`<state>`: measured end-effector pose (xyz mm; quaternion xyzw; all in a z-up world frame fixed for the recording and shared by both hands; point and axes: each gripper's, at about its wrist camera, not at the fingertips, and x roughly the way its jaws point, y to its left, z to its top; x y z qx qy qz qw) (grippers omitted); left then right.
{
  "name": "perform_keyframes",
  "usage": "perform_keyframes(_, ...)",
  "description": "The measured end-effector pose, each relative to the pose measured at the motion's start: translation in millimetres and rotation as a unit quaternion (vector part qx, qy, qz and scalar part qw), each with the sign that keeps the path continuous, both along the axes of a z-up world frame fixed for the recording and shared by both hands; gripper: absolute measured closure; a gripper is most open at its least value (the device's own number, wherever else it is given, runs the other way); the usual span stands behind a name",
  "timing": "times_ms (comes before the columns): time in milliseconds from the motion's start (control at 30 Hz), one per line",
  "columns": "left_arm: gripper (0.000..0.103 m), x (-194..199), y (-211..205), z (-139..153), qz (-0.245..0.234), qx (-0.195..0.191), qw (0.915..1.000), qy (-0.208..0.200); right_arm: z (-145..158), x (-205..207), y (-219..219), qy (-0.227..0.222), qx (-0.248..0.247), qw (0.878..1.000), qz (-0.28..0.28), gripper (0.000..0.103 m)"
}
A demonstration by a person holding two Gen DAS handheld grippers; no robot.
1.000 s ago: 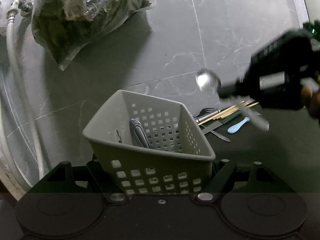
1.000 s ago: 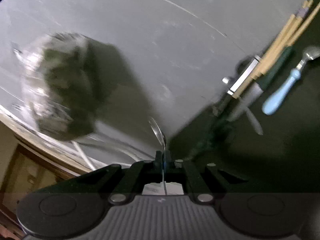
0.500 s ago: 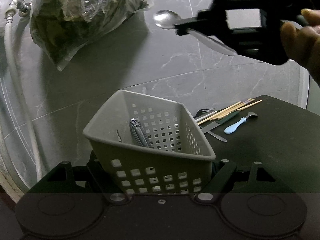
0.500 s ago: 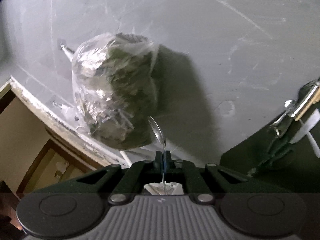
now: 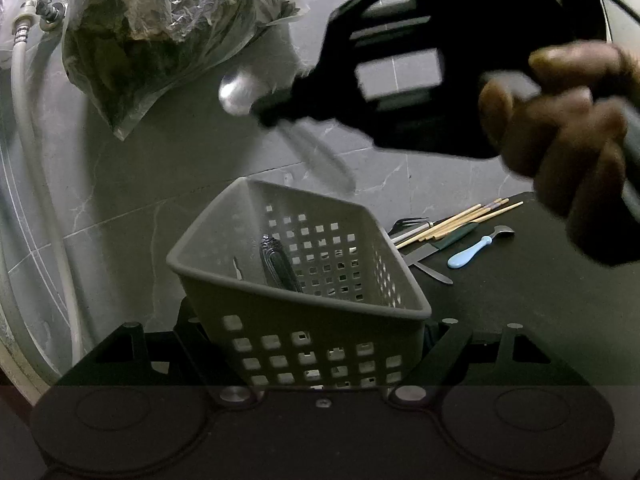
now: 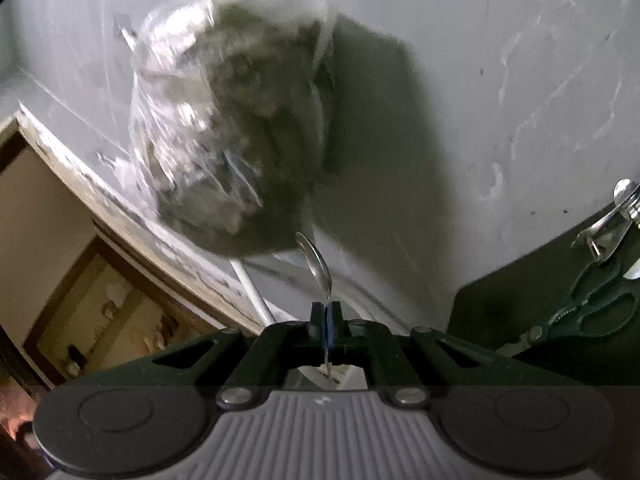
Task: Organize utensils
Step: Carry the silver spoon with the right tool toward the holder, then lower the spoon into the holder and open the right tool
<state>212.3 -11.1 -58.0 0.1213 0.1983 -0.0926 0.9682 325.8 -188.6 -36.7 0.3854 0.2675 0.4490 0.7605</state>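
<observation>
While the left tongs [image 5: 324, 344] clamp the basket [image 5: 304, 320], the right tongs [image 6: 327, 312] pinch a spoon [image 6: 316, 264].

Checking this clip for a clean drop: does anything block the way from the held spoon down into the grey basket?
Nothing visible does. The right gripper holds the spoon above the basket, whose top is open; one dark utensil handle stands inside, leaving room.

Two close wrist fisheyes, both facing the plastic bag [image 5: 160, 36] [image 6: 224, 128]
</observation>
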Motion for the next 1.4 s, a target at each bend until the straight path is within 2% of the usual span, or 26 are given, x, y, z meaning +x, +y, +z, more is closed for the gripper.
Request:
perform_keyframes(267, 0.023, 1, 0, -1, -0.002, 0.0, 1.0, 0.0, -15, -3, 14, 0.009, -0.022, 0.999, 0.023, 0.102)
perform_keyframes(633, 0.023, 0, 1, -1, -0.003, 0.0, 1.0, 0.0, -29, -6, 9, 0.026, -0.015, 1.0, 0.005, 0.101)
perform_keyframes(1233, 0.023, 0, 1, -2, -0.003, 0.0, 1.0, -0.001, -37, -12, 6, 0.038, -0.035, 0.999, -0.003, 0.098)
perform_keyframes(1300, 0.023, 0, 1, -2, -0.003, 0.001, 1.0, -0.001, -36, -13, 6, 0.037, -0.045, 0.998, -0.007, 0.097)
perform_keyframes(1400, 0.023, 0, 1, -3, -0.003, 0.001, 1.0, -0.001, -29, -16, 9, 0.023, -0.088, 0.996, -0.018, 0.096)
